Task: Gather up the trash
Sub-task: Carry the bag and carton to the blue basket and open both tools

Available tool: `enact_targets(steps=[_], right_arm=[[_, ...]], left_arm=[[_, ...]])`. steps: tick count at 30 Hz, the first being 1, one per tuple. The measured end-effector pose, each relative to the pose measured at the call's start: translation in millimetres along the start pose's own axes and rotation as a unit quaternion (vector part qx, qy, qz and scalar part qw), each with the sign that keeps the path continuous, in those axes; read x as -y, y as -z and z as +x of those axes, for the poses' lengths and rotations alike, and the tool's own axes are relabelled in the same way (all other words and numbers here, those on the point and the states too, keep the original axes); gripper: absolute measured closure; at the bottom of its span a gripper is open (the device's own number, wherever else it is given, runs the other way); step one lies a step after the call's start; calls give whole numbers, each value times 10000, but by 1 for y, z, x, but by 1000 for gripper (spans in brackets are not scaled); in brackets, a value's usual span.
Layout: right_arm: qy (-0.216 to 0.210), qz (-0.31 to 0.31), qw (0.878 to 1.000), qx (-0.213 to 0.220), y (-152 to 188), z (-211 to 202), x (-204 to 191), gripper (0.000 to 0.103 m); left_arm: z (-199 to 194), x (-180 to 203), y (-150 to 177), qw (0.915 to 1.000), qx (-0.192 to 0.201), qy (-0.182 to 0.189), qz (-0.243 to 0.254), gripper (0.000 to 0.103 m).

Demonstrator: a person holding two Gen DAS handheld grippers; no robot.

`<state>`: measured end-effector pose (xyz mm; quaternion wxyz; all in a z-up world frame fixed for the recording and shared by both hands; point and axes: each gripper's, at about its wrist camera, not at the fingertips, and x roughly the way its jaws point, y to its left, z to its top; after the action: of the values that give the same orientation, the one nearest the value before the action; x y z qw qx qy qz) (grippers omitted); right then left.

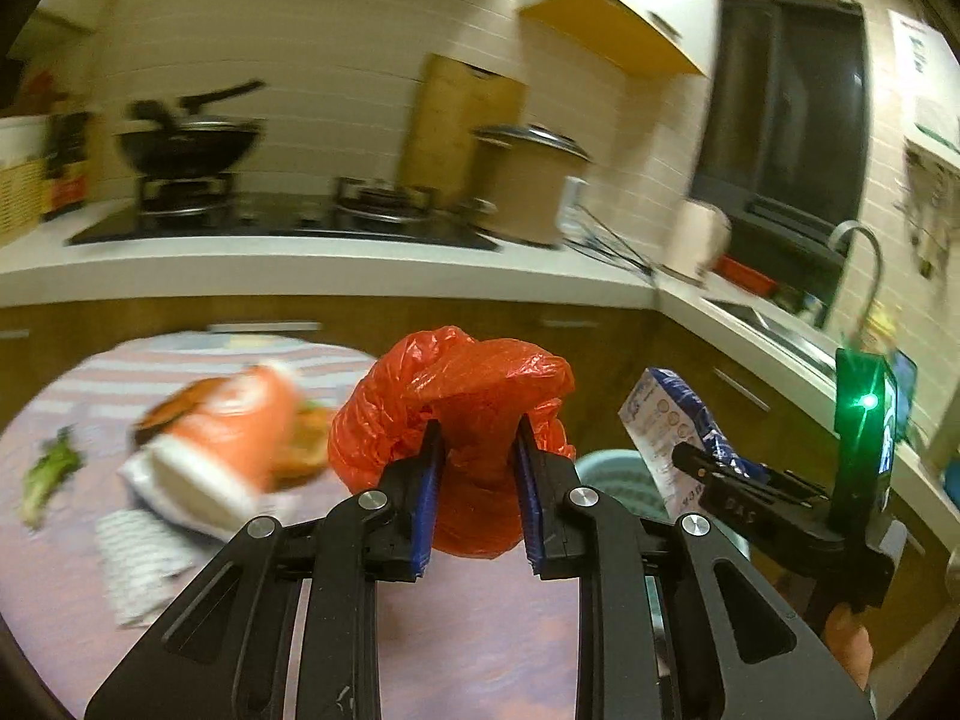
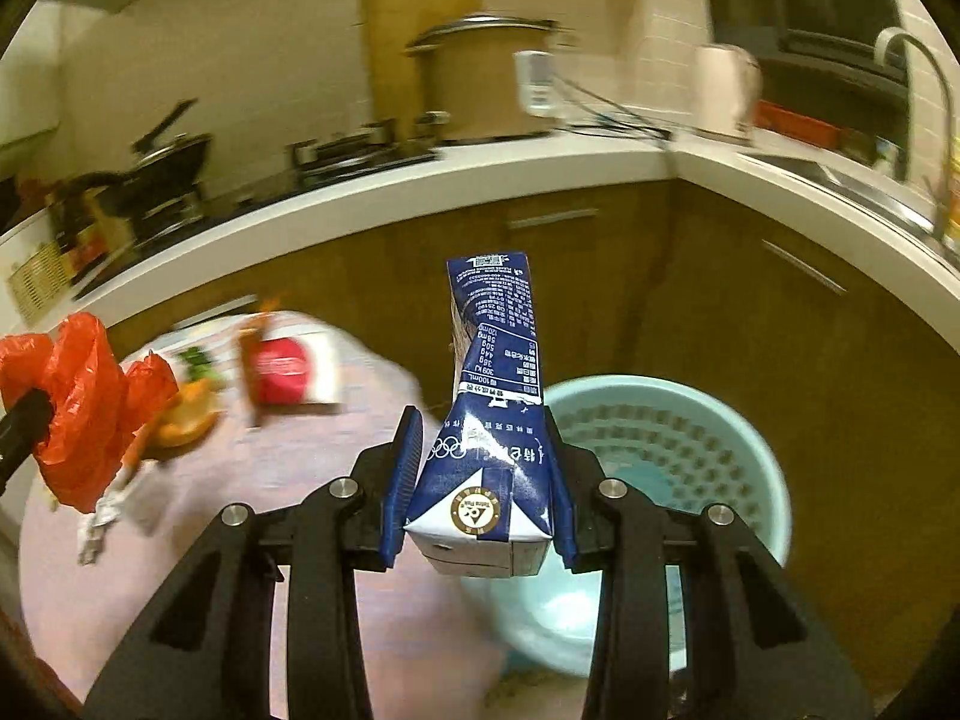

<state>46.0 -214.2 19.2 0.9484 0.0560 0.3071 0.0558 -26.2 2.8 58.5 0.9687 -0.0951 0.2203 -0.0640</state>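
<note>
My left gripper (image 1: 477, 450) is shut on a crumpled red plastic bag (image 1: 474, 384), held above the round table (image 1: 468, 630). My right gripper (image 2: 483, 450) is shut on a squashed blue and white milk carton (image 2: 489, 420), held over the near rim of a pale green waste basket (image 2: 690, 420). In the left wrist view the carton (image 1: 666, 420) and the right gripper (image 1: 720, 474) show at the right, above the basket (image 1: 618, 468). The red bag (image 2: 78, 402) also hangs at the left edge of the right wrist view.
On the table lie an orange snack packet (image 1: 234, 438), a green vegetable scrap (image 1: 51, 474), orange peel (image 2: 186, 420) and a red-labelled box (image 2: 288, 378). Behind runs a white kitchen counter (image 1: 300, 270) with a hob, a wok (image 1: 186, 144), a pot (image 1: 528, 180) and a sink.
</note>
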Motion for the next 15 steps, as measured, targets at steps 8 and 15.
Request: enact_targets(steps=[8,15], right_arm=[[649,497,9964,-224,10,21,76,69],[728,822,9902,-861,33,56,112,69]], left_arm=[[65,55,6,9964,-505,606,314,82],[122,87,28,9871,-1192,978,426,82]])
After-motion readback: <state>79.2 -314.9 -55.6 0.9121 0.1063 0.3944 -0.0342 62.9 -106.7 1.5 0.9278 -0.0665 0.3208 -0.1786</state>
